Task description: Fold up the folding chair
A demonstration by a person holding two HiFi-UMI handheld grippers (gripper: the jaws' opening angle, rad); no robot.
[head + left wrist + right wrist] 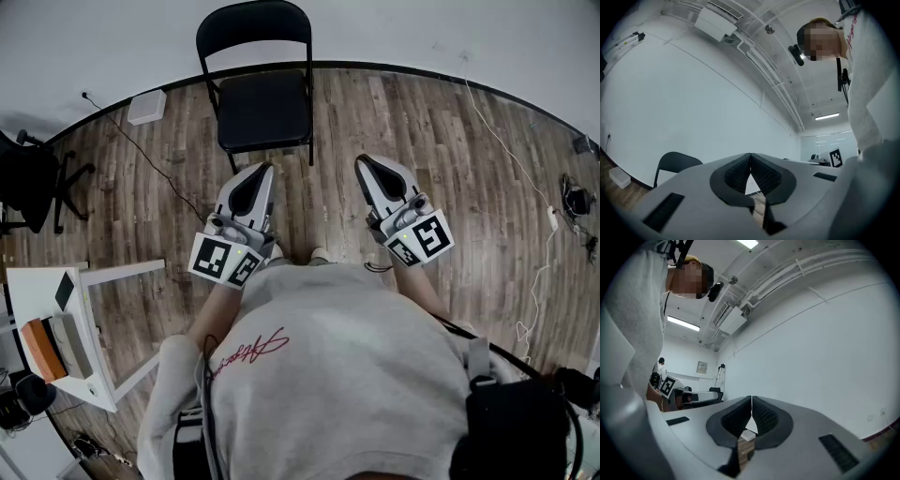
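A black folding chair (260,89) stands unfolded on the wood floor against the white wall, straight ahead in the head view. Its backrest (675,161) shows at lower left in the left gripper view. My left gripper (264,171) is shut and empty, held in the air just short of the chair's front legs. My right gripper (360,163) is shut and empty too, level with it and to the right of the chair. In both gripper views the black pads meet at the tips with nothing between them, for the left gripper (750,155) and the right gripper (751,398).
A white table (37,291) holding an orange box (42,349) stands at the left, a black office chair (33,183) beyond it. A white box (147,107) sits by the wall. Cables (525,187) trail over the floor at the right. Another person (660,366) stands far off.
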